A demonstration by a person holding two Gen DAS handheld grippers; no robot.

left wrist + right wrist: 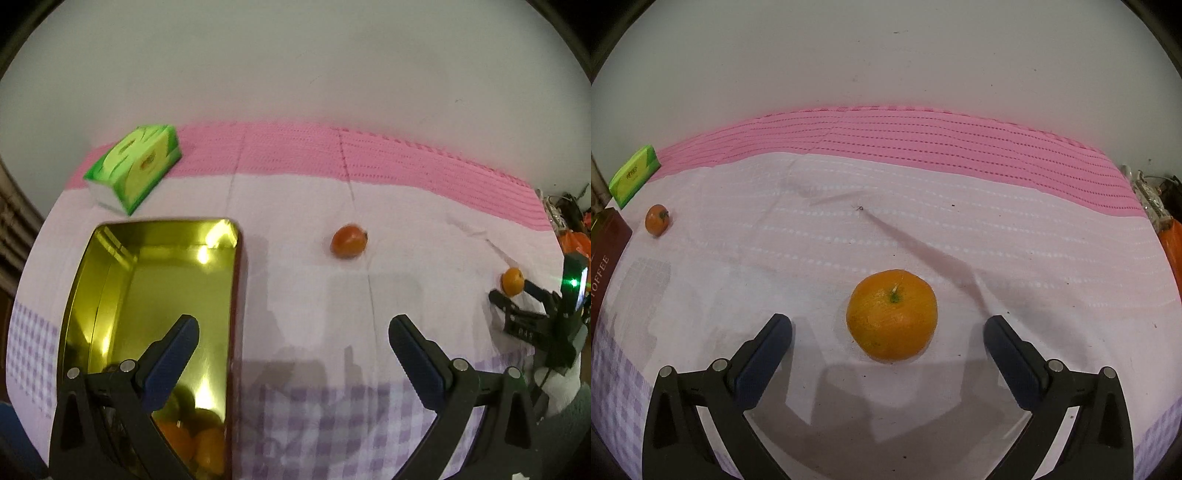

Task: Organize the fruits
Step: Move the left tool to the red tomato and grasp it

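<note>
**Ana:** Lining up on the orange [892,314] looks like the step in hand. The right gripper [888,334] stands wide open with nothing held, and the fruit sits on the tablecloth [923,206] between its fingers, a little ahead of the pads and touching neither.

**Ben:** Then I'd ease down and forward until the pads flank the fruit's widest part, and close gently; it's round and would roll off a glancing pinch.

**Ana:** Agreed. The left gripper [293,341] is wide open and empty too, hanging over the right-hand edge of the gold tin [155,295].

**Ben:** What does that view add?

**Ana:** The tin's inside: several fruits already lie in the near corner, though the finger hides part of them, so I can't count them. The right wrist view catches only the tin's dark red outer wall at its left edge.

**Ben:** And the other way?

**Ana:** The right view shows the orange's stem end facing up. Both show the small reddish fruit [349,242] alone near the tin and the green tissue box [135,170] behind it.
</note>
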